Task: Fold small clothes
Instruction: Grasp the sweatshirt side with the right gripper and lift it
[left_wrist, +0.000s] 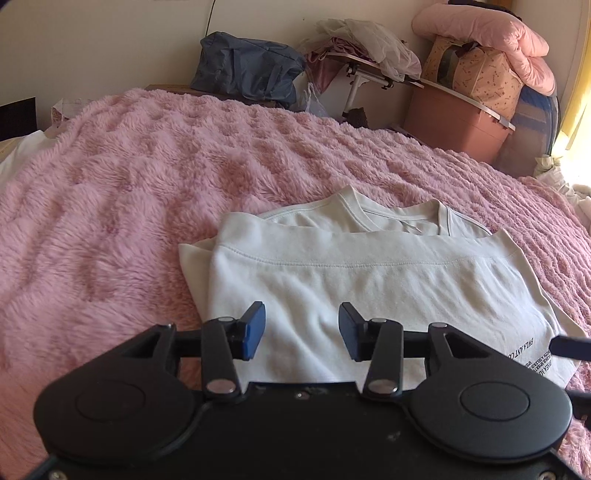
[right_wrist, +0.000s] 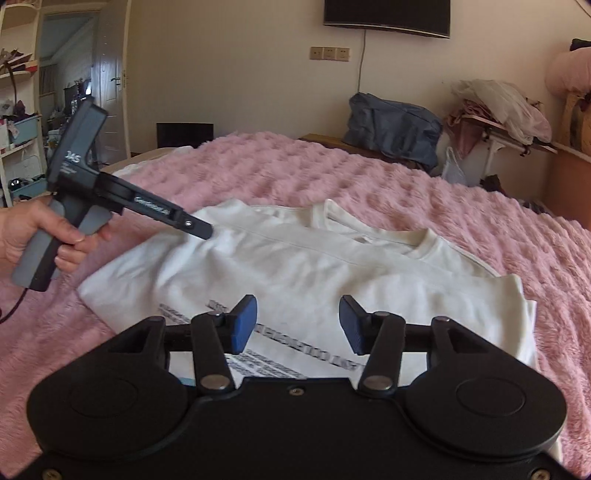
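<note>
**Desk:** Left wrist view first. What are you holding?

**Caption:** Nothing. Your left gripper (left_wrist: 302, 330) hangs over the near part of a white shirt (left_wrist: 369, 280), blue pads (left_wrist: 254, 330) spread with only cloth showing below the gap. No fabric is pinched between them.

**Desk:** Where does the shirt lie?

**Caption:** Flat on a pink blanket (left_wrist: 129, 206) covering the bed. It is folded: a stitched hem runs across the upper layer, and the collar peeks out beyond it on the far side. Dark print shows at the near right corner of the shirt.

**Desk:** And your other hand?

**Caption:** In the right wrist view your right gripper (right_wrist: 298, 325) also stands with jaws apart, empty, above the shirt (right_wrist: 332, 266), just past several lines of dark print. The lettering is too blurred to read.

**Desk:** Is your left tool seen from there?

**Caption:** Yes. Your left hand (right_wrist: 33, 232) grips its grey handle at the left edge, and the tool's tip reaches over the shirt's far left part. Whether that tip touches the cloth, I cannot tell.

**Desk:** Background?

**Caption:** A blue bag (right_wrist: 391, 122) sits past the bed against the wall, and a pink box (left_wrist: 458, 122) stands at right.
</note>
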